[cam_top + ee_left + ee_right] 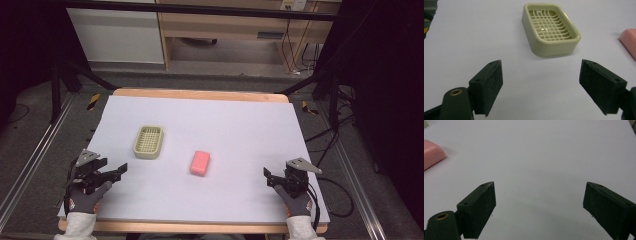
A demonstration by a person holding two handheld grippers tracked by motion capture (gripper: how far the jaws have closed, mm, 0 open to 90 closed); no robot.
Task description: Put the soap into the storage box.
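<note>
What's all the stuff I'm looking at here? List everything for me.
soap dish: 1, pale green, empty, left of middle on the table
soap: 1, pink, lying right of the dish, apart from it
table: 1, white top with wooden edge
cabinet: 1, wooden, behind the table
left gripper: 1, black, fingers open, near left corner, holding nothing
right gripper: 1, black, fingers open, near right corner, holding nothing
gloves: 2, grey, on the person's hands

High view: above the near edge, facing forward and down over the whole table (200,125) | Left gripper view: low, close, facing the soap dish (550,28) | Right gripper view: low, right of that dish | Shared: pink soap (431,156)
</note>
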